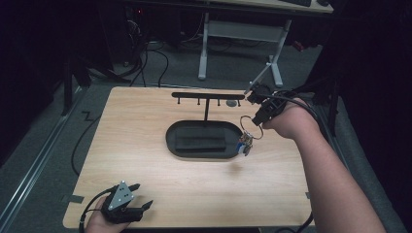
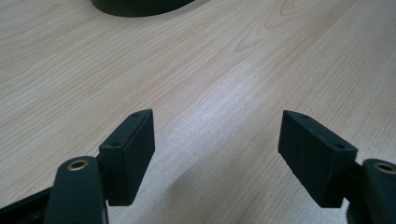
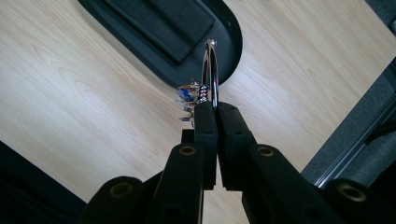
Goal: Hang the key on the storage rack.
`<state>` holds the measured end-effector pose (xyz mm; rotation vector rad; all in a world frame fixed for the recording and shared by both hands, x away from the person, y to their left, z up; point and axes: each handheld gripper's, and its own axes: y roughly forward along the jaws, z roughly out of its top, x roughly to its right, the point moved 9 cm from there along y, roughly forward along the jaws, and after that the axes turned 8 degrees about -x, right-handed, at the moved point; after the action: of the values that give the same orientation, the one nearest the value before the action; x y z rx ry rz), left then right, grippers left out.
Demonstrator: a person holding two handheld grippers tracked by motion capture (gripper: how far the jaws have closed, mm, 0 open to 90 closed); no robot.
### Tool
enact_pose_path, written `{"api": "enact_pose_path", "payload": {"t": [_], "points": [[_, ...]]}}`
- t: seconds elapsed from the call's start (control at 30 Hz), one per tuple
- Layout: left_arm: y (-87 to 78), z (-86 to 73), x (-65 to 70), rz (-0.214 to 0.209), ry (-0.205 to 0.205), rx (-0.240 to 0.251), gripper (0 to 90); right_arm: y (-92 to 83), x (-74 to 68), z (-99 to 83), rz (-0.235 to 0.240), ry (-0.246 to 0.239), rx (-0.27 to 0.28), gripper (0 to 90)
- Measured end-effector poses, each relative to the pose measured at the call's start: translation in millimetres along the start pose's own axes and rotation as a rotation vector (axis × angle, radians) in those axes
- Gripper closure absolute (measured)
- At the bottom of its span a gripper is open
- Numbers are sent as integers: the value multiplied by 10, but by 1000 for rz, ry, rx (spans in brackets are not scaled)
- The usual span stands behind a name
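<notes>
A silver key ring (image 1: 256, 127) with small coloured charms (image 1: 244, 144) hanging from it is pinched between the jaws of my right gripper (image 1: 256, 118), above the right end of the black oval base (image 1: 171, 141). In the right gripper view the ring (image 3: 210, 70) stands edge-on above the shut gripper (image 3: 215, 108), with the charms (image 3: 188, 100) to its left and the base (image 3: 231, 51) below. A black T-shaped rack (image 1: 209, 95) with small hooks rises from the base. My left gripper (image 1: 144, 195) rests open near the table's front left corner, its gap (image 2: 217, 135) holding nothing.
A wooden table (image 1: 145, 111) carries everything. A small grey thing (image 1: 232, 103) lies under the rack's right arm. A padded black insert (image 1: 200, 141) sits in the base. Behind the table stand a white desk frame (image 1: 204, 48) and floor cables (image 1: 145, 63).
</notes>
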<state>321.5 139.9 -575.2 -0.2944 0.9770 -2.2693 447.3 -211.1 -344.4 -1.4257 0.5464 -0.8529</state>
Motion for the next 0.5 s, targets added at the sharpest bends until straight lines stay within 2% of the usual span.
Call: {"api": "enact_pose_path", "payload": {"t": [0.27,0.5], "points": [[35,7,31,-11,14,-6,279,10,13,206,-2,-9,22,884],[18,9,-2,-11,3,0,280,62,6,411,5,-15,23,884]]}}
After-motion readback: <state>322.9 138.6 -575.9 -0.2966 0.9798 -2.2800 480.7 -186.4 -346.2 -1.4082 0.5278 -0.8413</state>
